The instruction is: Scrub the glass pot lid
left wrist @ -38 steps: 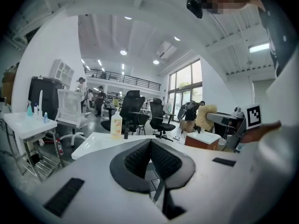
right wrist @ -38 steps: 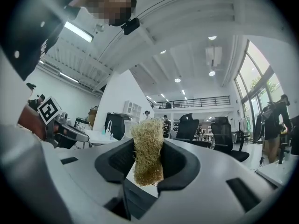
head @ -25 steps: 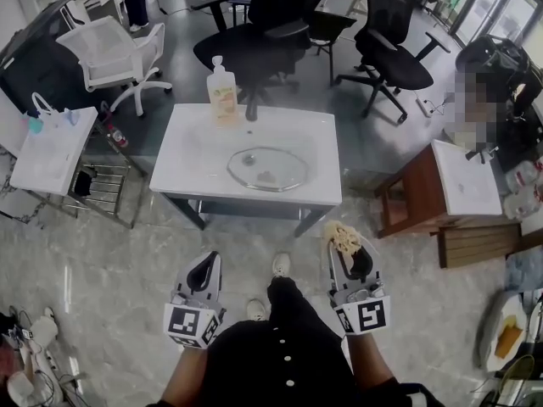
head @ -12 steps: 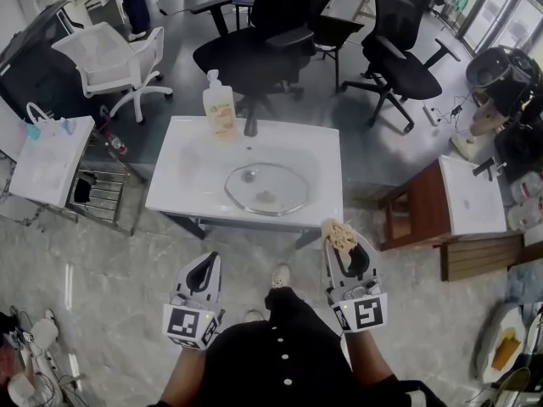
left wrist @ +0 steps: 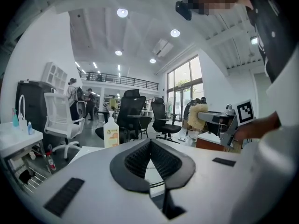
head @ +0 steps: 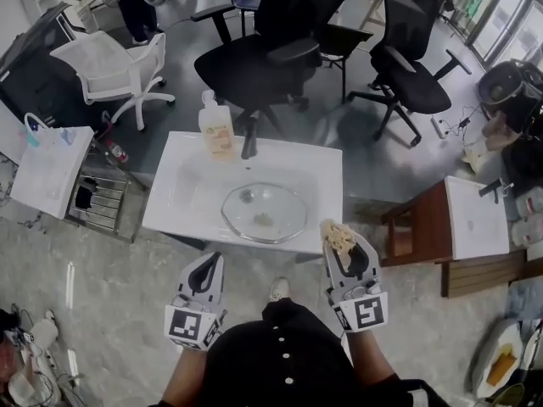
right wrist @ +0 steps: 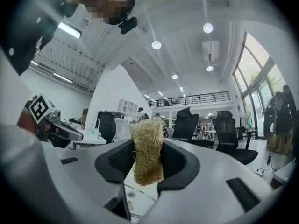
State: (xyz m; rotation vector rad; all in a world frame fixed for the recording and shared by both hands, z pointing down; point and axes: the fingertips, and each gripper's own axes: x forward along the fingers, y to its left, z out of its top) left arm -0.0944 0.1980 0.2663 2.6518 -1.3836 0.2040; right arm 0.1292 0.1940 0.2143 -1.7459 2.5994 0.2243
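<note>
One step nearer, the glass pot lid (head: 265,212) is seen (twelve o'clock); left gripper (head: 209,260) is closed empty, right gripper (head: 344,251) clamped on scrubber (head: 338,234).

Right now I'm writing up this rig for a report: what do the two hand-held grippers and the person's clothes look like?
The left gripper and right gripper match: light grey plastic bodies, with black ribbed pads lining a V-shaped mouth. Each carries a cube of black-and-white square markers at the hand end. No cables show. The person wears a black top with white buttons.
</note>
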